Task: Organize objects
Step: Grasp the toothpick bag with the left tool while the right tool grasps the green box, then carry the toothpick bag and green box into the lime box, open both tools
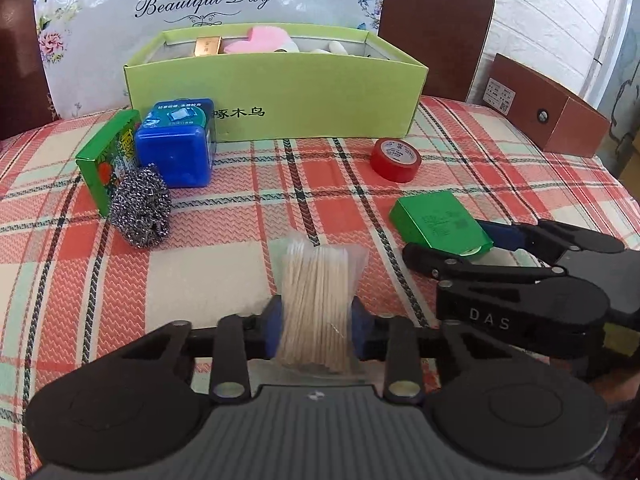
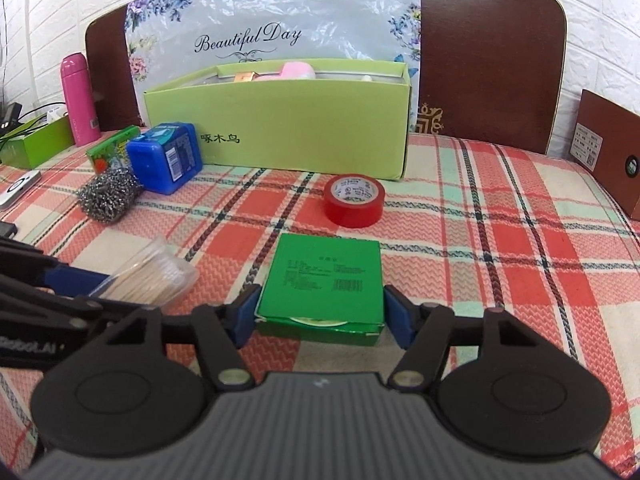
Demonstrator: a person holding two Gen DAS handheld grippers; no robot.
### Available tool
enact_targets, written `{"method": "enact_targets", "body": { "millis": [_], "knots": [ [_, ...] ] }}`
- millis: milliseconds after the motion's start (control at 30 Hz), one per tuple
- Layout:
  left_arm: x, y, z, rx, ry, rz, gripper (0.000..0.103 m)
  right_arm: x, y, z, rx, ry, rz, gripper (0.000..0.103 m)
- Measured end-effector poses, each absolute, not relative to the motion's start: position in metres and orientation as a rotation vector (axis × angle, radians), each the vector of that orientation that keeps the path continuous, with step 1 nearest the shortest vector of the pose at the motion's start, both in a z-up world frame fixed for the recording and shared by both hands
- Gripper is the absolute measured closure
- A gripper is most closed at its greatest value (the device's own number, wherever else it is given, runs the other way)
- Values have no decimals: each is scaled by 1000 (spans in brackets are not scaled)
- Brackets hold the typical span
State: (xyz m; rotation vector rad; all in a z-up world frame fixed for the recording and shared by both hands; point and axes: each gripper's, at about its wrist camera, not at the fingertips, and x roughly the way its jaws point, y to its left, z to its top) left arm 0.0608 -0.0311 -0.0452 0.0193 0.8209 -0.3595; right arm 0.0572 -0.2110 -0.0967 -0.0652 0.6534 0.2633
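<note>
The left gripper (image 1: 316,328) is nearest, its blue pads pressed on both sides of a clear bag of cotton swabs (image 1: 318,296). It is clamped on the bag.

Just beside it, the right gripper (image 2: 320,314) has a flat green box (image 2: 322,280) between its pads. They sit right at the box's sides, but it is hard to tell if they squeeze yet.

Both things lie in front of the big light green box (image 2: 280,128), which already holds a few items. This looks like the picking-up step. Next, each thing likely needs a firm hold, a lift over the box's front wall, and a drop inside.

Nearer that box wait a red tape roll (image 2: 354,200), a steel scrubber (image 1: 140,210), a blue tub (image 1: 176,148) and a small green carton (image 1: 108,156). All of it rests on a red checked tablecloth (image 1: 240,208). Behind the box stand brown chair backs (image 2: 492,52) and a white brick wall (image 2: 600,20).
</note>
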Motion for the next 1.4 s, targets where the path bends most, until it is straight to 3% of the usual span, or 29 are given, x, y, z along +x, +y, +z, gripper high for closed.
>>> {"method": "enact_targets", "body": {
  "millis": [200, 700, 1233, 1267, 1333, 1367, 1400],
  "knots": [
    [65, -22, -25, -68, 787, -402, 75, 49, -212, -86, -62, 633, 286, 40],
    [129, -35, 67, -198, 546, -461, 75, 87, -215, -5, -106, 365, 300, 41],
    [253, -59, 64, -252, 545, -377, 75, 225, -187, -10, -138, 349, 247, 40],
    [258, -59, 59, -243, 539, -375, 74, 231, -184, -13, -143, 357, 246, 39],
    [265, -60, 49, -222, 550, -375, 53, 245, -179, -21, -163, 400, 271, 37],
    [266, -59, 44, -218, 564, -360, 36, 249, -177, -26, -174, 420, 273, 29],
    [263, -56, 39, -220, 561, -345, 34, 250, -175, -31, -188, 434, 267, 21]
  ]
}}
